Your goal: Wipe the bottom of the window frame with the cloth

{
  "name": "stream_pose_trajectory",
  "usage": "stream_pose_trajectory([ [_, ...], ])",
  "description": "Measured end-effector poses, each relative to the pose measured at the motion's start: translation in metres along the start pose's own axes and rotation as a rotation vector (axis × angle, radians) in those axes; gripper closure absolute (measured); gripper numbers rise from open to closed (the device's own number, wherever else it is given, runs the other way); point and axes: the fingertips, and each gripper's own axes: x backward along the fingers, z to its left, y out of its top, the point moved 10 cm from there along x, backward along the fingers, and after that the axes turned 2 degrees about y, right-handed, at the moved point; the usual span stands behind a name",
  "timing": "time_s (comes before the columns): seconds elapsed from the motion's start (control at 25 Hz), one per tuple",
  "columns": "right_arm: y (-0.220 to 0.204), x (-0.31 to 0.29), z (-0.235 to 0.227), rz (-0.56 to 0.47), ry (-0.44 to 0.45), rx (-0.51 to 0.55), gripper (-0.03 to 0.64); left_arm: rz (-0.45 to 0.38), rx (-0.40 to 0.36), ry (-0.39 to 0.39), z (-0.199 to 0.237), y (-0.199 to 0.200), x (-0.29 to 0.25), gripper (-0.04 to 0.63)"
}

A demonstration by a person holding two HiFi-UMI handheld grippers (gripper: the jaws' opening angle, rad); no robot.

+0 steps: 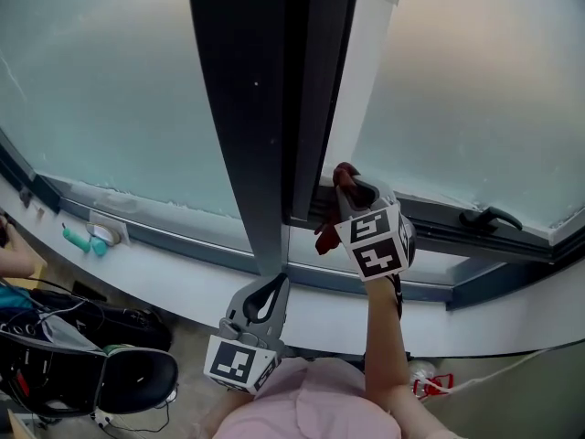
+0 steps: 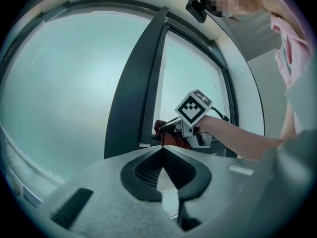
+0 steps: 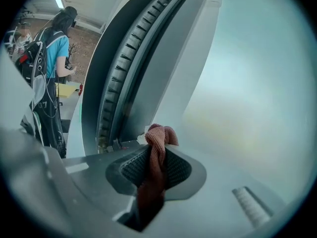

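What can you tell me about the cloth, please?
The cloth is reddish-brown, soft, knit-looking fabric, twisted into a wad. The right gripper has its jaws shut on it: a rounded knot sticks out past the tips, a tail hangs below. It is at the bottom rail of the window frame, beside the dark upright; whether it touches cannot be told.

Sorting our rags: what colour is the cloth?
Reddish pink cloth, clearest in the right gripper view.

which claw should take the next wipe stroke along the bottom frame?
Right. The right claw is shut on the red cloth and sits up against the window frame's bottom rail. The left claw is shut with nothing in it and hangs lower, off the frame.
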Motion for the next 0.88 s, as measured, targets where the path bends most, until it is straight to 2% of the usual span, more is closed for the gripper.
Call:
stream_pose_trajectory([
  [0.32, -0.006, 0.006, -0.003, -0.018, -0.005, 0.002, 0.54, -0.001, -0.007, -0.018, -0.007, 0.0, -0.001, 0.597],
  [0.88, -0.019, 0.017, -0.013, -0.035, -0.001, -0.059, 0.54, 0.001, -0.018, -0.024, -0.015, -0.003, -0.004, 0.598],
])
